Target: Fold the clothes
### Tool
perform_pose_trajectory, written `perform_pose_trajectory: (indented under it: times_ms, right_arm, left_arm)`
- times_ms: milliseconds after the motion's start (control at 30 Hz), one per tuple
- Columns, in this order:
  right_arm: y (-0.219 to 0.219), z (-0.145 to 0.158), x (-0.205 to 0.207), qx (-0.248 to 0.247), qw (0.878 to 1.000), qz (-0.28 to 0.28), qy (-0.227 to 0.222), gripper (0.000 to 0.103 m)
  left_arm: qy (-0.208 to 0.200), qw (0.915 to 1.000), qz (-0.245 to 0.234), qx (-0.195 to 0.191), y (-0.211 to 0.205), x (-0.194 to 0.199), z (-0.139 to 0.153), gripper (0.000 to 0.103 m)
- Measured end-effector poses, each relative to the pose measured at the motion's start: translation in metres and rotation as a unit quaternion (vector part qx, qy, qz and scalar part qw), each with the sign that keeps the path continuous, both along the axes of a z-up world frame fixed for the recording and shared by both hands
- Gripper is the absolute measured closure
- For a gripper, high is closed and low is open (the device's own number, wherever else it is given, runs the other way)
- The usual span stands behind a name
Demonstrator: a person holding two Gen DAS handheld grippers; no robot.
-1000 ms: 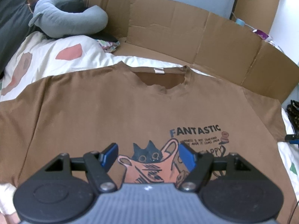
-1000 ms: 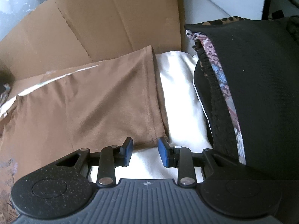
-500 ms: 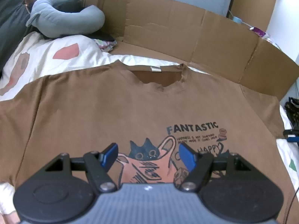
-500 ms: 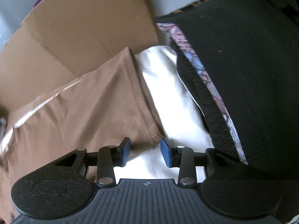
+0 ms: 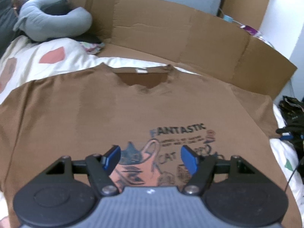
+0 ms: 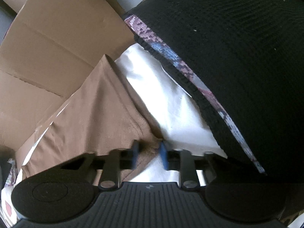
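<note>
The right gripper's jaws were closing on the sleeve hem of the brown shirt; the left gripper's jaws hung wide and empty over its print. The shirt lay flat and unfolded on the bed, with cardboard at the far side.

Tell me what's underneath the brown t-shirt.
The brown t-shirt lies on a white bedsheet with reddish patches, showing past its edges; its far edge meets the cardboard. Whatever lies beneath its middle is covered.
</note>
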State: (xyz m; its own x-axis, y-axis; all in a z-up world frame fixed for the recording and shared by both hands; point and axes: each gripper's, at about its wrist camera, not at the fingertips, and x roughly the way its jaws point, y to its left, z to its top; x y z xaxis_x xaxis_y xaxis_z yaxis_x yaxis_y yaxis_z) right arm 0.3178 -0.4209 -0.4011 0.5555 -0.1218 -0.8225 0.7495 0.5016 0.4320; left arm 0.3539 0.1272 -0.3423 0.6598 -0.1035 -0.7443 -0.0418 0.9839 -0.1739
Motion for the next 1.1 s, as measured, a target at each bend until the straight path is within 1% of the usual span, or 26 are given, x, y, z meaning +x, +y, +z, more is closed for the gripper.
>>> perform_pose_trajectory:
  times_ms: [100, 167, 267, 400, 500, 533, 567, 600, 667, 800, 833, 867, 967, 1100]
  right_arm:
    - [0.000, 0.005, -0.003, 0.002, 1.000, 0.006, -0.020, 0.094]
    - [0.001, 0.012, -0.005, -0.003, 0.999, 0.011, -0.035, 0.095]
    - [0.002, 0.022, -0.007, -0.009, 0.998, 0.021, -0.051, 0.096]
    - [0.006, 0.036, -0.007, -0.019, 0.997, 0.036, -0.069, 0.096]
    - [0.004, 0.043, -0.001, -0.028, 0.995, 0.048, -0.082, 0.096]
    - [0.003, 0.045, 0.000, -0.030, 0.995, 0.052, -0.086, 0.096]
    - [0.003, 0.047, -0.001, -0.031, 0.994, 0.055, -0.089, 0.096]
    - [0.003, 0.048, 0.000, -0.032, 0.994, 0.057, -0.091, 0.096]
    - [0.002, 0.049, -0.001, -0.033, 0.993, 0.061, -0.095, 0.096]
    - [0.002, 0.053, -0.006, -0.035, 0.992, 0.067, -0.102, 0.096]
    - [0.003, 0.055, -0.008, -0.037, 0.991, 0.071, -0.104, 0.096]
    - [0.003, 0.056, -0.009, -0.039, 0.991, 0.074, -0.107, 0.096]
    - [0.001, 0.057, -0.008, -0.043, 0.990, 0.081, -0.111, 0.096]
    - [-0.002, 0.057, -0.004, -0.047, 0.989, 0.088, -0.111, 0.096]
  left_arm:
    - [-0.002, 0.9997, -0.024, -0.006, -0.015, 0.009, -0.002, 0.035]
    - [-0.006, 0.9988, -0.047, -0.011, -0.028, 0.017, -0.002, 0.042]
    - [-0.008, 0.9965, -0.081, -0.017, -0.048, 0.031, -0.002, 0.048]
    - [-0.009, 0.9920, -0.124, -0.020, -0.079, 0.049, 0.000, 0.052]
    - [-0.007, 0.9878, -0.154, -0.023, -0.102, 0.058, 0.000, 0.061]
    - [-0.006, 0.9862, -0.164, -0.024, -0.109, 0.062, 0.000, 0.068]
    - [-0.005, 0.9845, -0.174, -0.025, -0.117, 0.065, 0.000, 0.072]
    - [-0.002, 0.9834, -0.180, -0.024, -0.125, 0.065, -0.002, 0.074]
    - [0.004, 0.9816, -0.189, -0.027, -0.140, 0.066, -0.005, 0.086]
    - [0.005, 0.9787, -0.202, -0.034, -0.165, 0.069, -0.008, 0.090]
    - [0.007, 0.9785, -0.203, -0.038, -0.170, 0.071, -0.010, 0.093]
    - [0.009, 0.9783, -0.202, -0.043, -0.175, 0.073, -0.013, 0.095]
    - [0.016, 0.9791, -0.194, -0.058, -0.188, 0.076, -0.019, 0.101]
    - [0.019, 0.9806, -0.173, -0.090, -0.198, 0.077, -0.024, 0.103]
